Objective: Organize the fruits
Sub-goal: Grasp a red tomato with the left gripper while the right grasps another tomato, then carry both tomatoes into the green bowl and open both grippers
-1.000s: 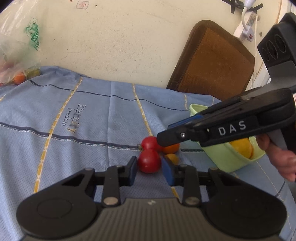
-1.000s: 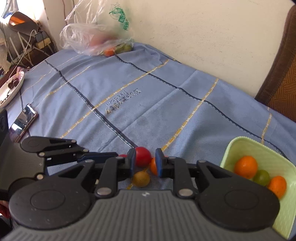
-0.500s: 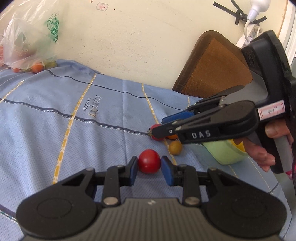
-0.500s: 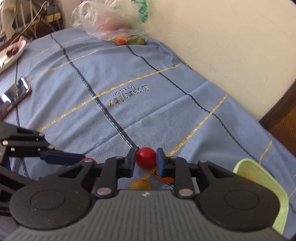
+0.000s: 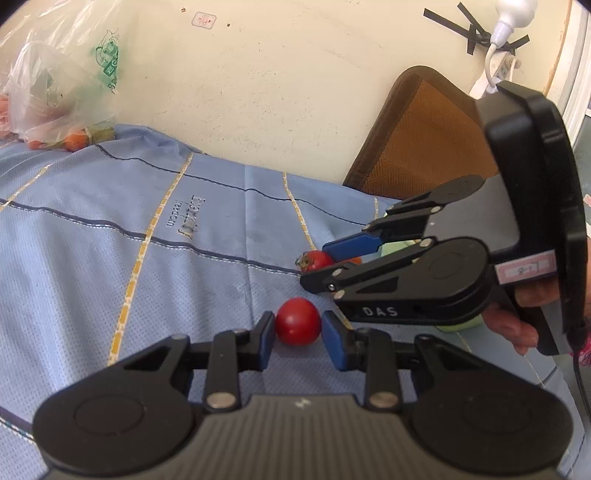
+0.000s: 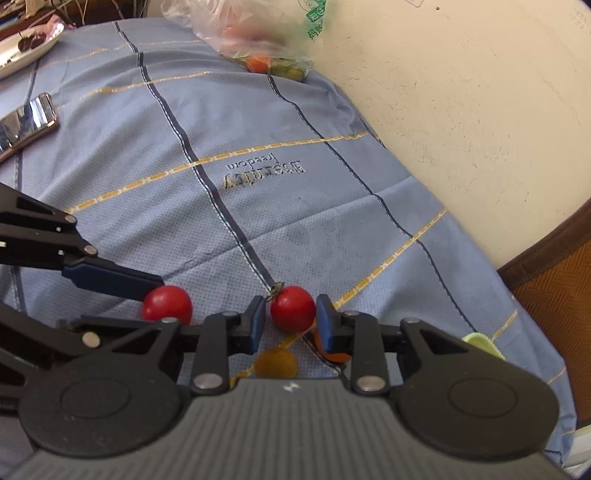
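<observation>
Our left gripper [image 5: 298,328] stays clamped on one red tomato [image 5: 297,326], now pulled clear of the cluster. Our right gripper [image 6: 290,320], jaws opening, has dropped around the second tomato [image 6: 292,308] on the blue cloth [image 6: 295,229]; neither is binned yet.

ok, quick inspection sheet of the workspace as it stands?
Surface: blue striped cloth, lightly wrinkled.
Job's things: smooth red tomato; stemmed red tomato; yellow-brown fruit and orange fruit beside the stemmed one; green bowl, only its rim seen.
Clutter: plastic bag of fruit by the wall, phone, dish.
Grippers: left gripper shut on the smooth red tomato; right gripper jaws opening, stemmed red tomato between them.
Cables: white plug and lead on the wall.
Surroundings: cream wall, brown cushion.
</observation>
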Action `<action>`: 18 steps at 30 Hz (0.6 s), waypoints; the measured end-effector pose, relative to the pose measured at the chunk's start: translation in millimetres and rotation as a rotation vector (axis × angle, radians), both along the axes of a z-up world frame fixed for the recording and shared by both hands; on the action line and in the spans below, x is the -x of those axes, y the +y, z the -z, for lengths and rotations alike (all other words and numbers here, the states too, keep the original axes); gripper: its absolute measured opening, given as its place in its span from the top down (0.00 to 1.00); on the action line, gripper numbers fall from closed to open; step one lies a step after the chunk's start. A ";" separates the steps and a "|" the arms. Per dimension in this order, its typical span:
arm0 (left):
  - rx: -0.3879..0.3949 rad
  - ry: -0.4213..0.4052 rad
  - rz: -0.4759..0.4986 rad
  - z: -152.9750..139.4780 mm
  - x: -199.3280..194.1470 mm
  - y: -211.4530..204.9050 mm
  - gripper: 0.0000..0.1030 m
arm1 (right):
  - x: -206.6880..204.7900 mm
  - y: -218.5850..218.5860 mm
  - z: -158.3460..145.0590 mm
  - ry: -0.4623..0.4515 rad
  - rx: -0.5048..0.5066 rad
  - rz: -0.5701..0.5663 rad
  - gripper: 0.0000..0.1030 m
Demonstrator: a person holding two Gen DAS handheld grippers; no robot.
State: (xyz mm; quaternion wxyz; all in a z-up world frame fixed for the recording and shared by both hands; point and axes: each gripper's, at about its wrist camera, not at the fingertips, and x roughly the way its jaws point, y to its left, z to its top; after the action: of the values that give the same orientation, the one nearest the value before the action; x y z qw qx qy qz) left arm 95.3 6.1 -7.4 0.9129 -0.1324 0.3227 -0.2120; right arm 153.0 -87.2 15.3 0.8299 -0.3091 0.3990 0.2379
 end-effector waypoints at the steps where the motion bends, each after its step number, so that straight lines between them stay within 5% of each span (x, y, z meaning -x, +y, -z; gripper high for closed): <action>1: 0.002 0.001 -0.001 -0.1 -0.1 0.0 0.73 | 1.6 0.6 0.8 -0.017 0.009 0.003 0.73; 4: 0.008 -0.005 0.000 -0.8 0.4 0.6 0.73 | 11.4 -6.3 -7.9 -0.064 -0.049 0.025 0.73; 13: 0.047 -0.052 0.062 -6.4 5.5 1.9 0.73 | 96.1 -129.2 -50.0 -0.253 -0.598 0.370 0.73; 18: 0.083 -0.087 0.160 -36.5 -4.7 -32.2 0.73 | 145.8 -204.6 -47.0 -0.420 -0.651 0.634 0.73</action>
State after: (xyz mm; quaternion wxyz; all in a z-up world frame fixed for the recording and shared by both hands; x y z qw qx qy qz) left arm 100.0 -26.1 29.1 0.8999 -0.1347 0.2830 -0.3032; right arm 7.3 -291.8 62.3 0.9772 0.0610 0.2026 0.0188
